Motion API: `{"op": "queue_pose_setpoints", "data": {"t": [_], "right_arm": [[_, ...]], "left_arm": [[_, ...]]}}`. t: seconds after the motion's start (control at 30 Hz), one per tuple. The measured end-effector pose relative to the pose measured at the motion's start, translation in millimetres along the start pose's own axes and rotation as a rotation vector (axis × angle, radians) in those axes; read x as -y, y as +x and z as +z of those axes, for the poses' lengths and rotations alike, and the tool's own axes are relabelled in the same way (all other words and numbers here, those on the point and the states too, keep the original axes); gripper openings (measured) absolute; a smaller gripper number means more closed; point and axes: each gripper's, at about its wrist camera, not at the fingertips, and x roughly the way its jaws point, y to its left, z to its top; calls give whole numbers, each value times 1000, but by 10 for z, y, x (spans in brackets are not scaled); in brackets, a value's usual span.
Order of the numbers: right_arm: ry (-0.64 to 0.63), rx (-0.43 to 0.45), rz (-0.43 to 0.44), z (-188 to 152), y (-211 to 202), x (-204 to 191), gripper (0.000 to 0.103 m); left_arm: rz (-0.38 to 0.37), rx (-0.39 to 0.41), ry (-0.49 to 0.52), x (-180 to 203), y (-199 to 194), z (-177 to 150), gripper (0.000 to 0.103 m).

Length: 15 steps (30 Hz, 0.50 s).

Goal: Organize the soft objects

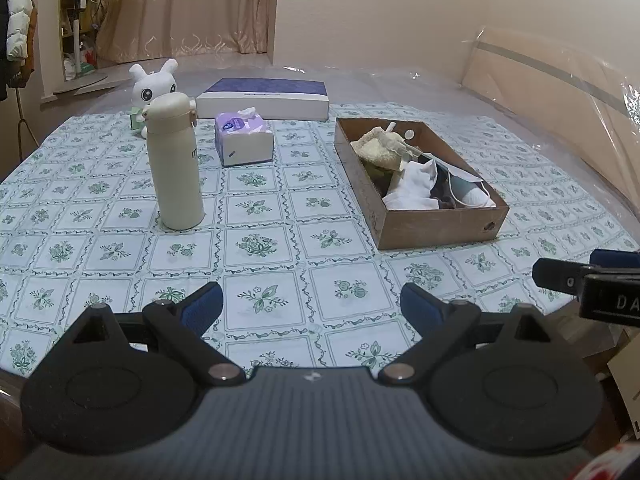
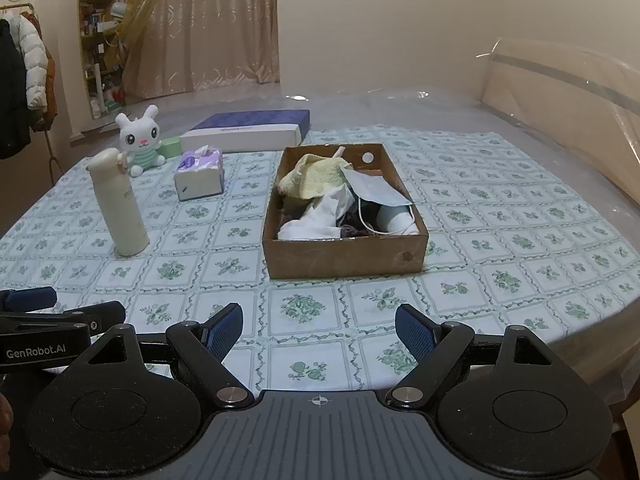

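A brown cardboard box (image 1: 440,224) (image 2: 344,258) sits on the patterned tablecloth and holds soft things: a yellow cloth (image 2: 316,182), a white cloth (image 2: 320,216), a face mask (image 2: 376,190) and a pale roll. A white plush rabbit (image 1: 154,84) (image 2: 138,138) stands at the far left, apart from the box. My left gripper (image 1: 312,306) hovers open over the near table edge with nothing between its blue pads. My right gripper (image 2: 319,330) is open and empty too, in front of the box.
A cream bottle (image 1: 174,160) (image 2: 118,204) stands upright left of centre. Behind it lie a purple tissue pack (image 1: 242,138) (image 2: 200,174) and a flat blue-and-white box (image 1: 264,98) (image 2: 248,130). Clear plastic sheeting covers the bed's far and right side.
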Motion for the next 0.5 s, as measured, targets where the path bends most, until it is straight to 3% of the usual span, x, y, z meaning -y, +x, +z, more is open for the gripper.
{"op": "queue_pose_setpoints", "data": {"t": [0.5], "right_arm": [[0,2,0,4,-5,4,83]], "left_arm": [[-2,4,-11,1,-8,8,95]]}}
